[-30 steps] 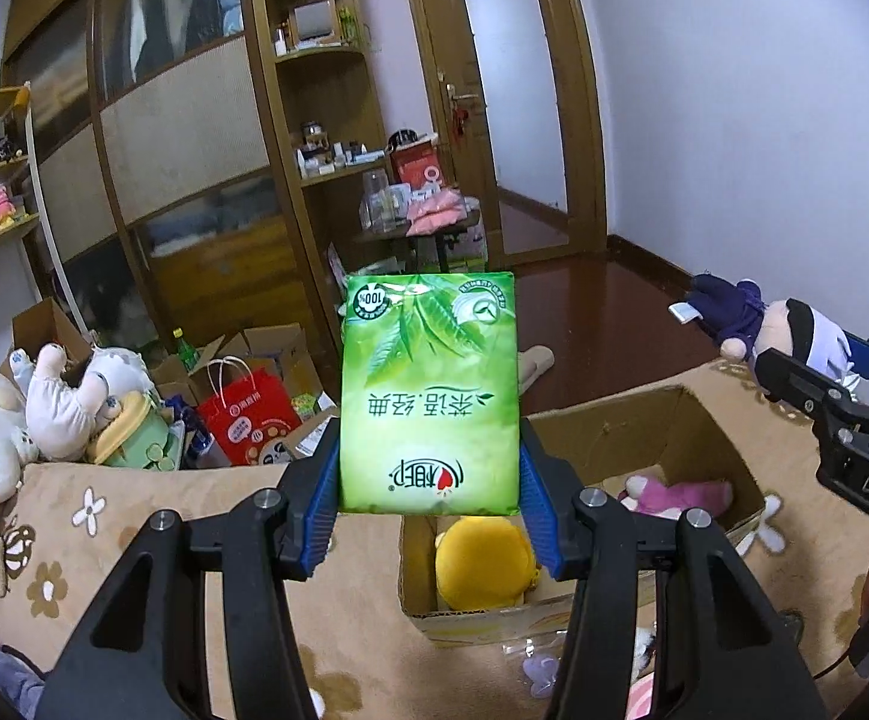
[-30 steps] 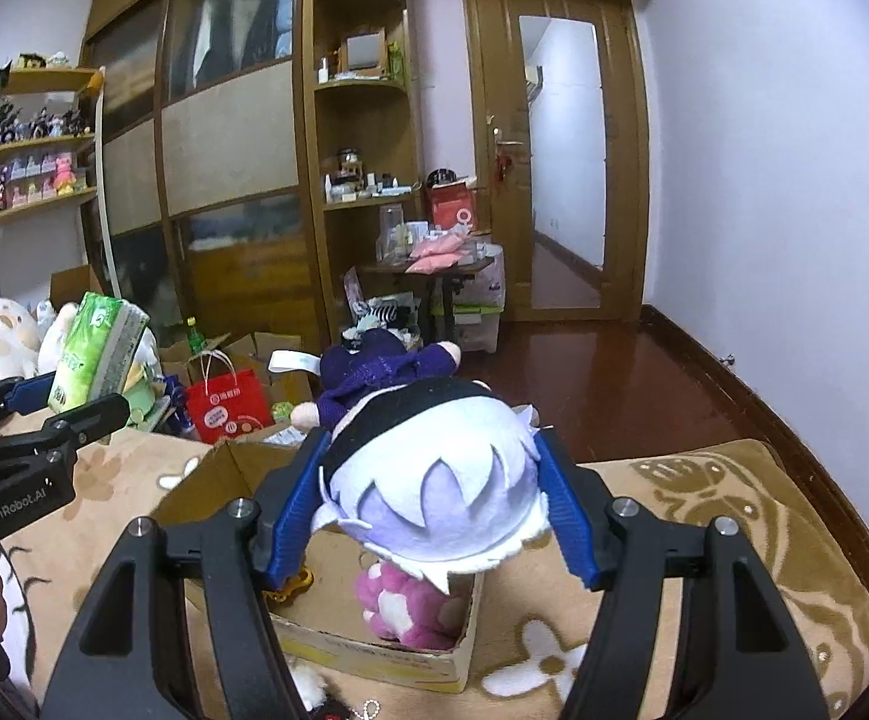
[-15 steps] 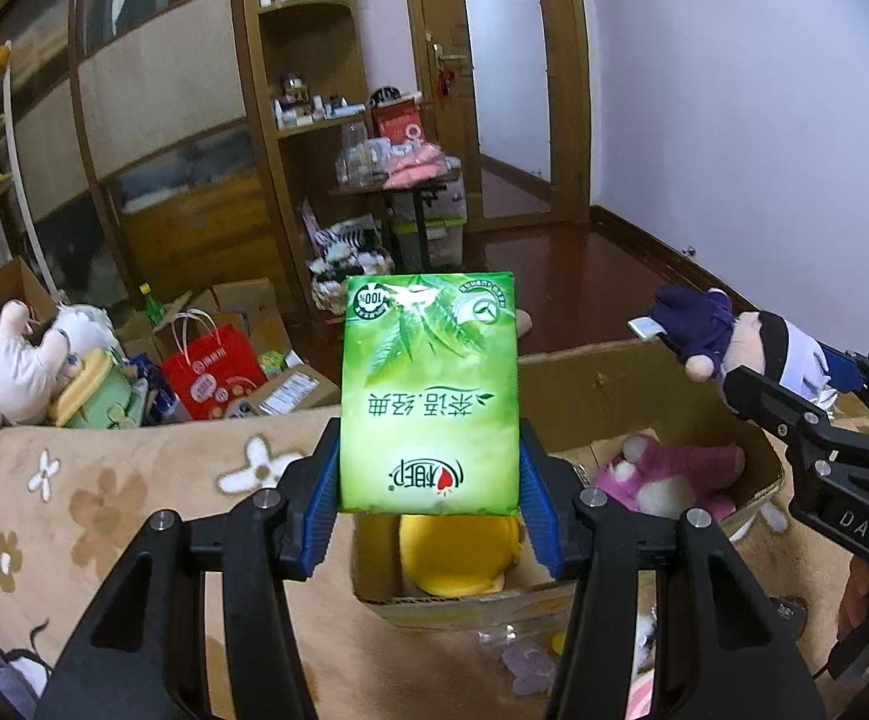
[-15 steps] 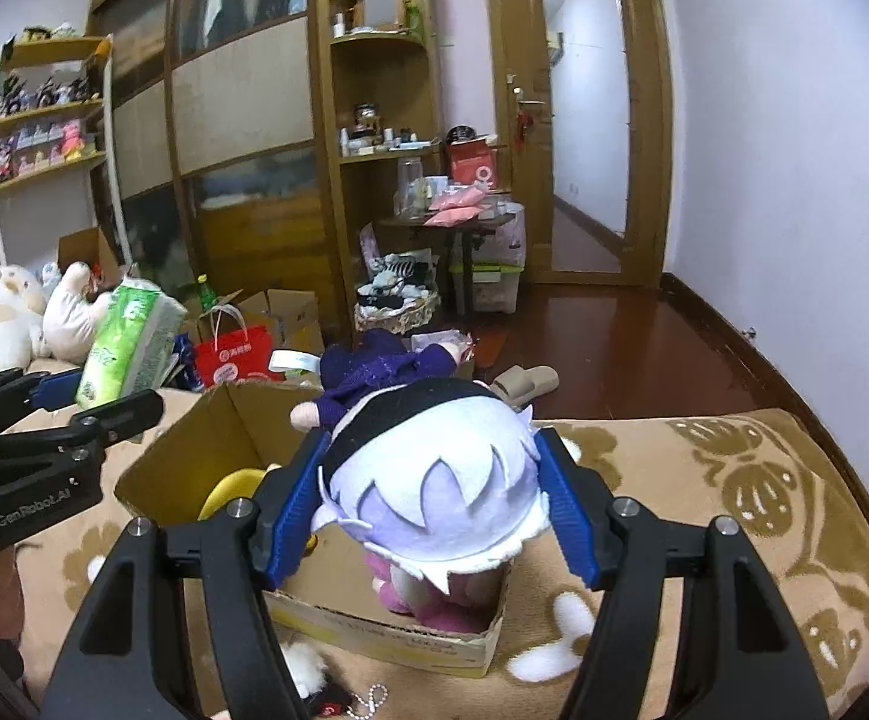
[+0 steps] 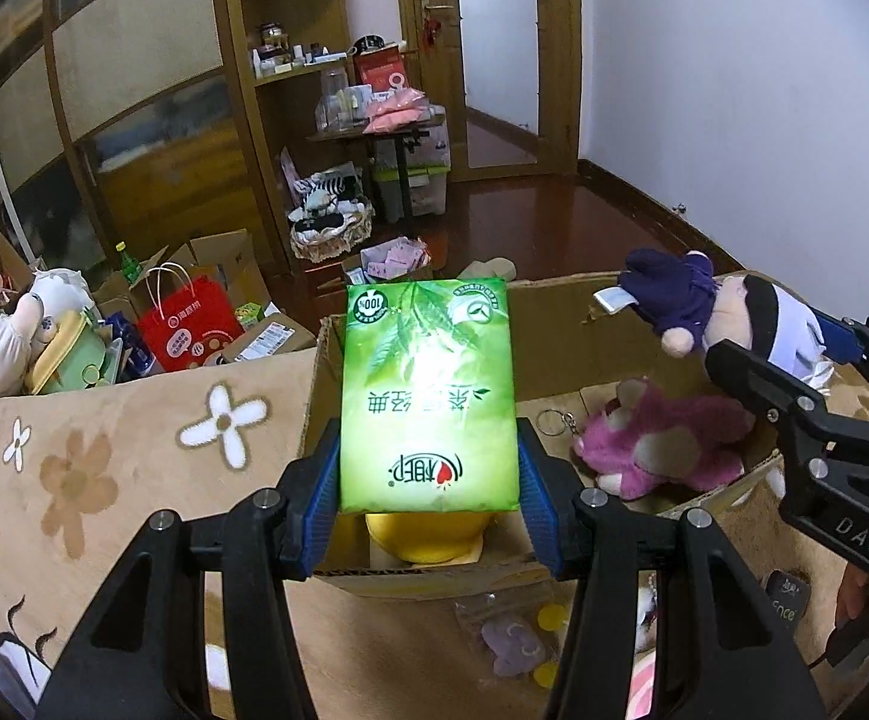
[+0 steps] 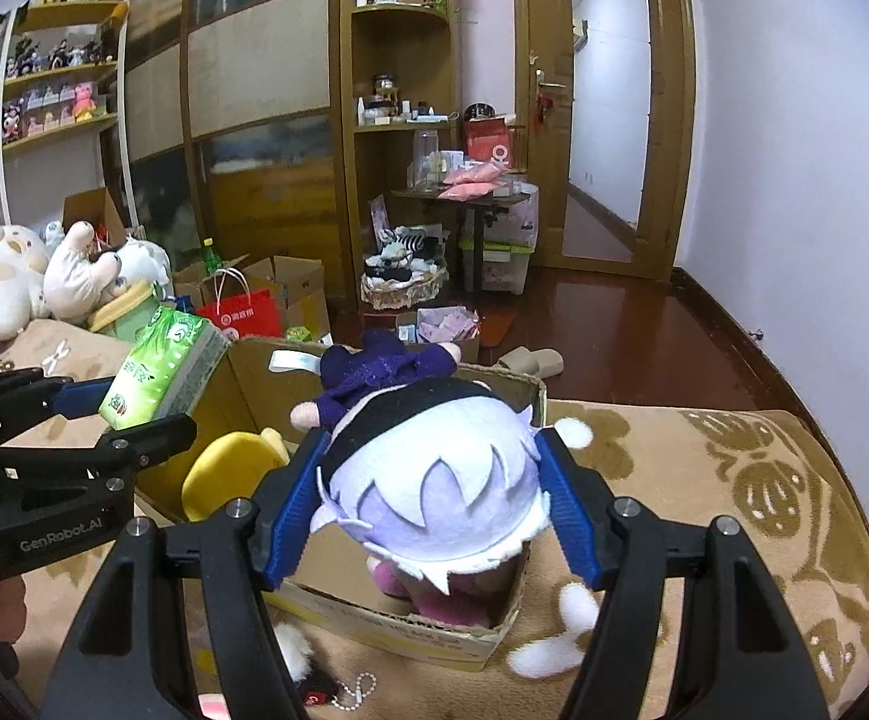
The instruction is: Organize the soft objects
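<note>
I've lowered both grippers toward the open brown cardboard box [image 5: 560, 324] | left gripper [image 5: 428, 474] clamps one green tissue pack [image 5: 428, 396], long axis pointing away, over box | right gripper [image 6: 428, 498] squeezes one lilac-haired plush doll [image 6: 428, 480], feet forward, over box.

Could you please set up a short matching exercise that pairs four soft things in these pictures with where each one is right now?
Things:
1. green tissue pack
2. white-haired doll
3. pink plush
4. yellow plush

Places:
A. lying in the cardboard box, on its right side
B. gripped in the left claw
C. in the box, under the tissue pack
D. gripped in the right claw

Pairs: 1-B, 2-D, 3-A, 4-C
</note>
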`<state>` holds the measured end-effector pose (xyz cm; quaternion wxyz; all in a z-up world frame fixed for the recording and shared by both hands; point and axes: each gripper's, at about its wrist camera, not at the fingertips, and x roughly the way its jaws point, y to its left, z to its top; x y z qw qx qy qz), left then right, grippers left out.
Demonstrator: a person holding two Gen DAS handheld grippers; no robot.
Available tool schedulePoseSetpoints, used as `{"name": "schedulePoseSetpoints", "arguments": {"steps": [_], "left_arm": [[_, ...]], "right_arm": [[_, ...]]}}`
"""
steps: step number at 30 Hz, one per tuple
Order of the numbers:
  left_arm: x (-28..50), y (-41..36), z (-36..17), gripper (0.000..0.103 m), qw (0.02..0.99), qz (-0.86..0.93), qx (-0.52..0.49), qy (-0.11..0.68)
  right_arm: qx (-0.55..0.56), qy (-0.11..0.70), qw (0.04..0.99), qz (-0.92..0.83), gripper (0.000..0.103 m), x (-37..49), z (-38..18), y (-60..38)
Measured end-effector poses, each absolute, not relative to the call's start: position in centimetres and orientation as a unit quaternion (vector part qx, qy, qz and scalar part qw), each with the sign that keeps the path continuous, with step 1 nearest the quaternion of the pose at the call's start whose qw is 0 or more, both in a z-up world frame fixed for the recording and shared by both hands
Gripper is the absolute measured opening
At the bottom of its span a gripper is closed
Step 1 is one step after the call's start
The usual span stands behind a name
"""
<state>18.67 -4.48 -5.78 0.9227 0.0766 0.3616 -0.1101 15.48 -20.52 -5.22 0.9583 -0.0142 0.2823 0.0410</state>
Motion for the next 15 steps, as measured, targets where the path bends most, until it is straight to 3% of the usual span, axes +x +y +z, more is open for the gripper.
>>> {"name": "schedulePoseSetpoints", "arguments": {"steps": [15], "left_arm": [[19.6, -4.6, -7.0, 0.052, 0.911, -0.113, 0.071, 0.389]], "right_arm": [[0.025, 0.315, 0.947, 0.061, 0.073, 16.5, -7.2, -21.2]]}}
